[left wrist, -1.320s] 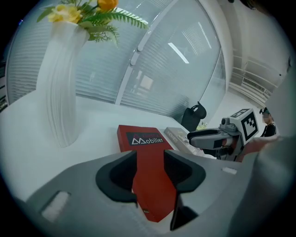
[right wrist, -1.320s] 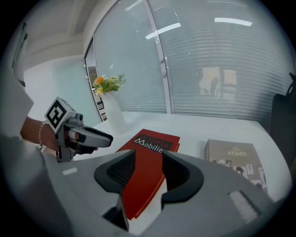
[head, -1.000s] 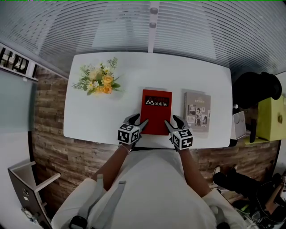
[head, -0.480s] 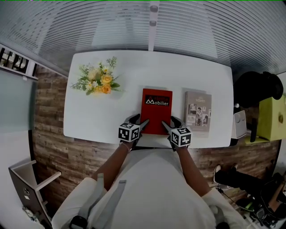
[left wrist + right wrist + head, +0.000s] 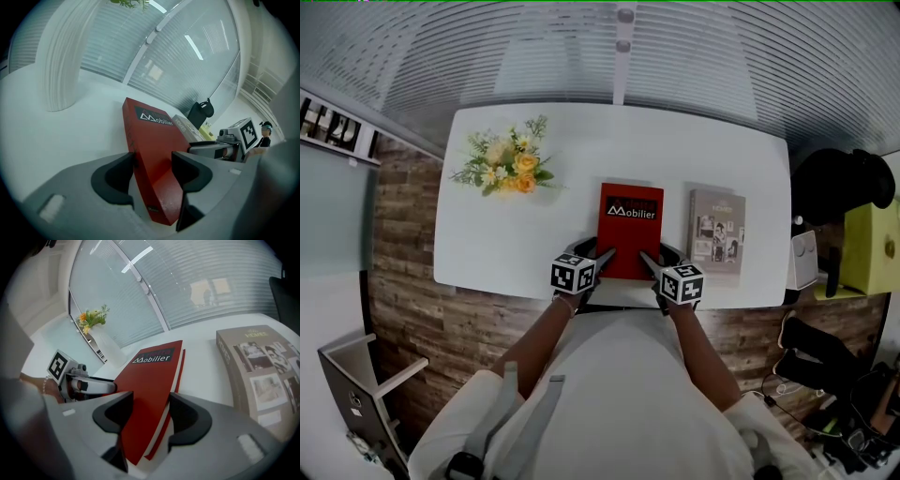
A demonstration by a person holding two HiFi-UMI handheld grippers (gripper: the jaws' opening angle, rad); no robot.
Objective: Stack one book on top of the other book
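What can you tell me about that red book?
The red book is slim, closed, with a smooth red cover and a dark band reading "Mobilier" at its far end. It lies flat on the white table, apart from the grey book. Its near corners sit between the open jaws of the left gripper, just opening, and the right gripper, just closing.

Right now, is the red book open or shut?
Shut. The red book lies flat on the table, front cover up; the right gripper view shows both covers closed over the pages.
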